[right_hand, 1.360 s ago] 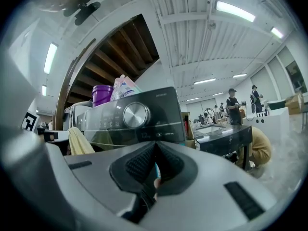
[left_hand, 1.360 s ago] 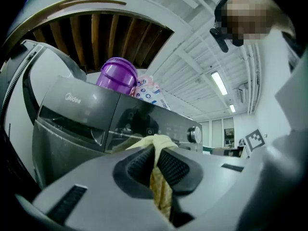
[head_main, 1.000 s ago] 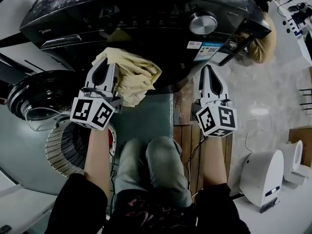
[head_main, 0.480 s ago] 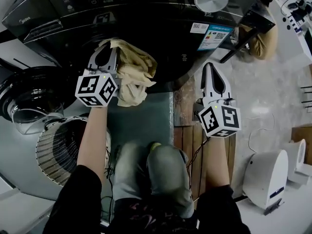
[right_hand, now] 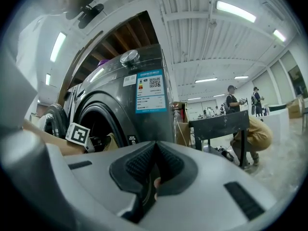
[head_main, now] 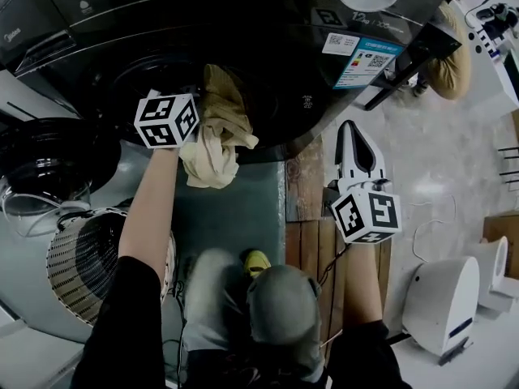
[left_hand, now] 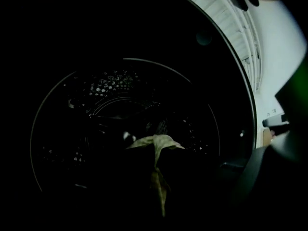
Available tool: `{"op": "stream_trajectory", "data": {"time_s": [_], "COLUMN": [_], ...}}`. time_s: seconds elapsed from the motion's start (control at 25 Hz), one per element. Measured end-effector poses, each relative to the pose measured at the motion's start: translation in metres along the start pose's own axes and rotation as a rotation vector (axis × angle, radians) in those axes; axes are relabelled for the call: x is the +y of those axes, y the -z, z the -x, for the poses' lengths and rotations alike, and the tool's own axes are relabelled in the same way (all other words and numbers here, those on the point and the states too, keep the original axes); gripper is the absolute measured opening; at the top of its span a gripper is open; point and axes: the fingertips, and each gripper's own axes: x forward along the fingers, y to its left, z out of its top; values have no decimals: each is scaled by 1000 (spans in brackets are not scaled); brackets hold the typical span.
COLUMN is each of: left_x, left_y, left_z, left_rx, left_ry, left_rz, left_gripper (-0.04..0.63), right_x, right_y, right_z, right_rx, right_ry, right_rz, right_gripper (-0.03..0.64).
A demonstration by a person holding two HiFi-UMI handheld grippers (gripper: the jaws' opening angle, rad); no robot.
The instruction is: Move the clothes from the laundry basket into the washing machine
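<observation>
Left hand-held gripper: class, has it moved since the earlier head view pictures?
Yes. The left hand-held gripper, shut on the yellow cloth, has gone forward, up the picture, into the washing machine through its dark door opening, where its jaws now disappear.

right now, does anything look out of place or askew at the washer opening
Only the pale yellow cloth: pinched in the left gripper at the mouth of the dark washing machine, much of it hangs outside below the rim. Nothing looks spilled or damaged.
</observation>
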Motion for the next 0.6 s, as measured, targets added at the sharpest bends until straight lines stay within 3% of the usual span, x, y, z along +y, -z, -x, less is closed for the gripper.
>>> {"op": "stream_trajectory", "data": {"time_s": [0.48,0.56,0.6], "left_x": [32,33,33], "left_y": [65,71,73], "left_z": [-36,-35,-35], "left_rx": [231,262,278], "left_ry": [-52,-50,-45], "left_rz": [-26,-27,-25], "left_gripper": [31,57,116], "right_x": [10,12,12], "right_y": [22,25,25], "right_z": [-13,-13,-13], "right_rx": [13,18,20], "right_ry": [-10,-10,-9], "right_rz": [-4,-7,-9], "right_gripper": [5,5,5]}}
